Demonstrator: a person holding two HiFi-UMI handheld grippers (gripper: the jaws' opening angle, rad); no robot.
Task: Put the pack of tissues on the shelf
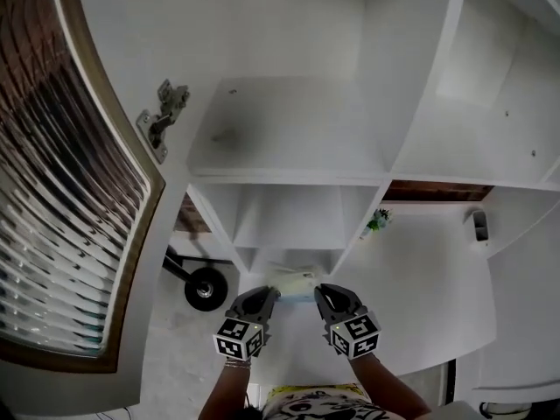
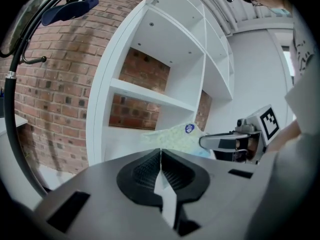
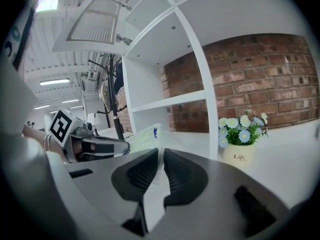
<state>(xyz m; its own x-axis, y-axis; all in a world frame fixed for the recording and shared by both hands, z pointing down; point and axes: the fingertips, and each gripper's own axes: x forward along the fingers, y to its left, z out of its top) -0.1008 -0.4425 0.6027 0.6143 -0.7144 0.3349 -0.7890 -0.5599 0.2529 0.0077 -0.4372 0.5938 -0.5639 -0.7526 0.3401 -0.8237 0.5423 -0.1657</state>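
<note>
The pack of tissues (image 1: 293,284), pale green with a blue sticker, hangs between my two grippers in front of the white shelf unit (image 1: 289,138). My left gripper (image 1: 265,297) is shut on the pack's left wrapper edge; in the left gripper view its jaws (image 2: 161,153) pinch a thin white strip, and the pack (image 2: 175,135) stretches toward the right gripper (image 2: 232,142). My right gripper (image 1: 323,296) is shut on the opposite edge; in the right gripper view a white flap sits between its jaws (image 3: 161,153), with the pack (image 3: 144,136) beyond.
A small pot of flowers (image 1: 378,220) (image 3: 241,140) stands on the low white surface to the right. An open cabinet door with ribbed glass (image 1: 61,191) and its hinge (image 1: 163,117) are at the left. A black wheel (image 1: 206,288) sits on the floor.
</note>
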